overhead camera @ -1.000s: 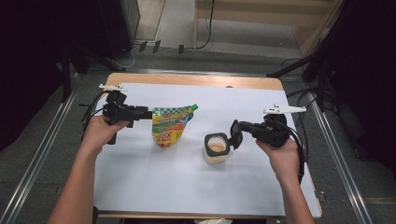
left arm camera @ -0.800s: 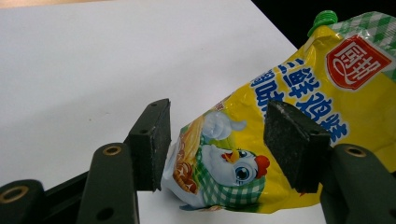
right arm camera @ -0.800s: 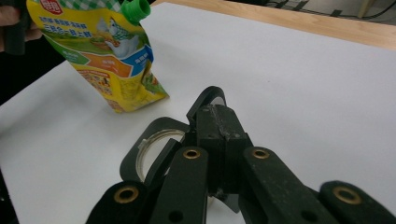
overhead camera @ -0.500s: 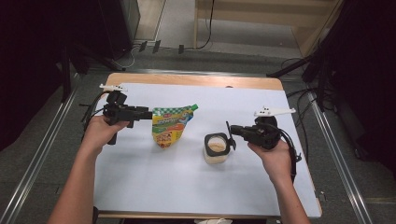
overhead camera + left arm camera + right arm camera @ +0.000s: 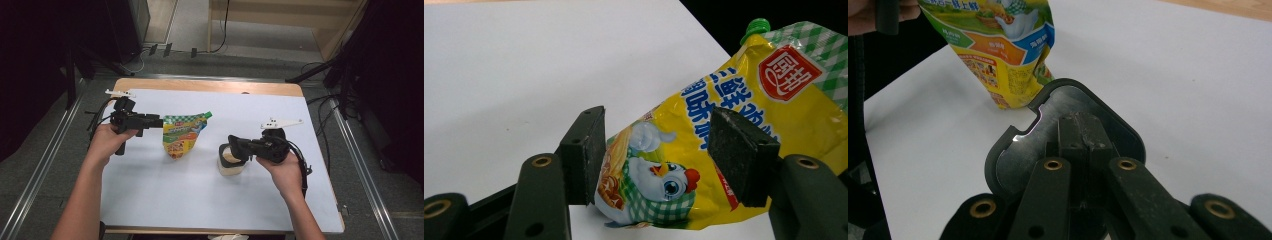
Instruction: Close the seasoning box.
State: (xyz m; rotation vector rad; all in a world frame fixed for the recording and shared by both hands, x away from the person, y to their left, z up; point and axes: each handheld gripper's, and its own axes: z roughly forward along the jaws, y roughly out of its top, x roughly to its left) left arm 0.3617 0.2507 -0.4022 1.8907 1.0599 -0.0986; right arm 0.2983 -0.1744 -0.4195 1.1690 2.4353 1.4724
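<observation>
the table (image 5: 150,200) is a wooden top with a big white sheet over nearly all of it, so bare wood shows as a strip along the far edge and a thin bit at the near edge. the sheet looks clean and flat, plain white. round the table it's grey speckled floor (image 5: 45,165), metal rails running along both sides, cables trailing on the floor at the back, and some pale wooden furniture at the top of the high view. the corners of the room are pretty dark.

on the sheet there's a yellow and green seasoning pouch (image 5: 181,136) with a green screw cap, left of middle. the left gripper (image 5: 156,121) has its jaws either side of the pouch's edge, and in the left gripper view the pads (image 5: 585,155) look pressed on the pouch (image 5: 724,130), so it's clamped on it.

right of the pouch, well apart from it, sits a small clear container (image 5: 231,161) with something pale inside. the right gripper (image 5: 235,146) is right over it, jaws squeezed together on a dark lid (image 5: 1063,120) with a shiny inner face. in the right gripper view the lid stands up in front of the jaws with the pouch (image 5: 998,55) behind it.
</observation>
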